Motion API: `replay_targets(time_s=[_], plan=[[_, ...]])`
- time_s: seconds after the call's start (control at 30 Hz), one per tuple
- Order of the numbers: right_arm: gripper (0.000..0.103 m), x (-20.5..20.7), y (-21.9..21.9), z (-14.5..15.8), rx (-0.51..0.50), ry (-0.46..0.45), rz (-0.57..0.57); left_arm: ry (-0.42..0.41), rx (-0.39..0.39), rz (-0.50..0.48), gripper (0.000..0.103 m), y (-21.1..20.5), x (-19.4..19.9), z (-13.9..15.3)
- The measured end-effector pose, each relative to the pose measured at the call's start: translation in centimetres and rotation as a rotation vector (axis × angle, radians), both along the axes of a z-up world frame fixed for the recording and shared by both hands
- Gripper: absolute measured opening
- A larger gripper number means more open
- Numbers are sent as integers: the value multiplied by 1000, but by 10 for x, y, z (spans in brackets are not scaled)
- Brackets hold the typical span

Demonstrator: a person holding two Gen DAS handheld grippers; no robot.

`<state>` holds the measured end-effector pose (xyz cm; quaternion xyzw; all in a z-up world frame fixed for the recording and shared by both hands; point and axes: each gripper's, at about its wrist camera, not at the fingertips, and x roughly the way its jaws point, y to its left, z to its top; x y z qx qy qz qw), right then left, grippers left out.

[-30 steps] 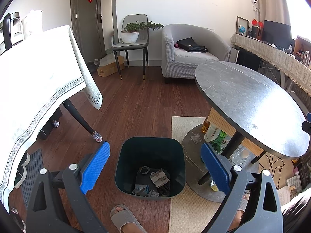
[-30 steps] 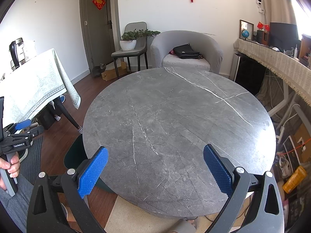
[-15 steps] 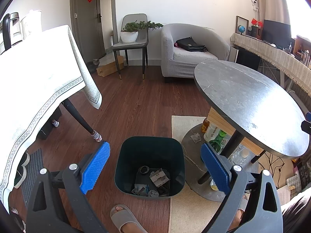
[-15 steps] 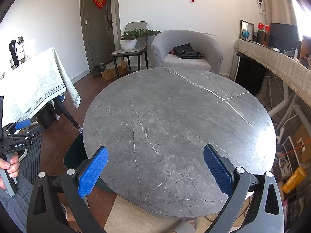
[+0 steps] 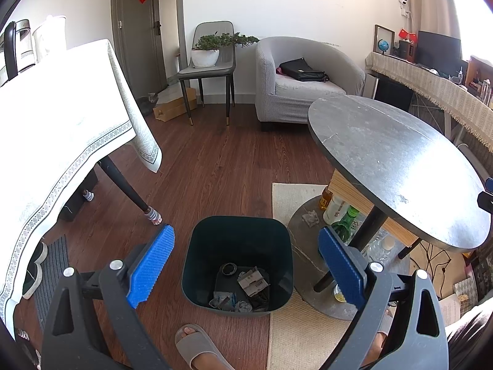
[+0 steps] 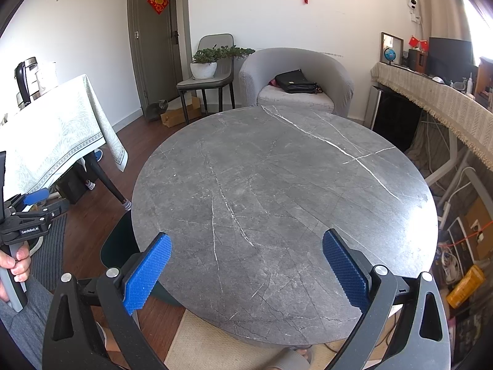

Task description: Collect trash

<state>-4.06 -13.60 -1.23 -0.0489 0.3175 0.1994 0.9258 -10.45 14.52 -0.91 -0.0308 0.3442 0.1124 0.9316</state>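
A dark green bin point(image 5: 197, 265) stands on the wood floor beside the round grey marble table point(image 5: 400, 160). Crumpled paper and scraps of trash point(image 5: 246, 289) lie in its bottom. My left gripper point(image 5: 243, 262) is open and empty, held above the bin. My right gripper point(image 6: 246, 265) is open and empty over the near edge of the bare marble tabletop point(image 6: 277, 191). Part of the bin point(image 6: 117, 246) shows under the table's left edge. The left gripper point(image 6: 30, 209) shows in a hand at far left in the right wrist view.
Bottles point(image 5: 342, 215) and a crumpled scrap point(image 5: 309, 217) sit on the table's round base. A cloth-covered table point(image 5: 61, 129) stands at left, an armchair point(image 5: 295, 86) and a chair with a plant point(image 5: 212, 61) at the back. A foot in a grey slipper point(image 5: 200, 348) is by the bin.
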Motion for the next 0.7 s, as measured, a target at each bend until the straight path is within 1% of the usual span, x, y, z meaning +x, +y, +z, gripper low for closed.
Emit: replay_targets(time_s=[0.57,0.7], plan=[[99,0,0,0,0,0,0,2,1,2,97,0,1,-2],[99,0,0,0,-2,0,0,5,-24,-10,97,0,1,-2]])
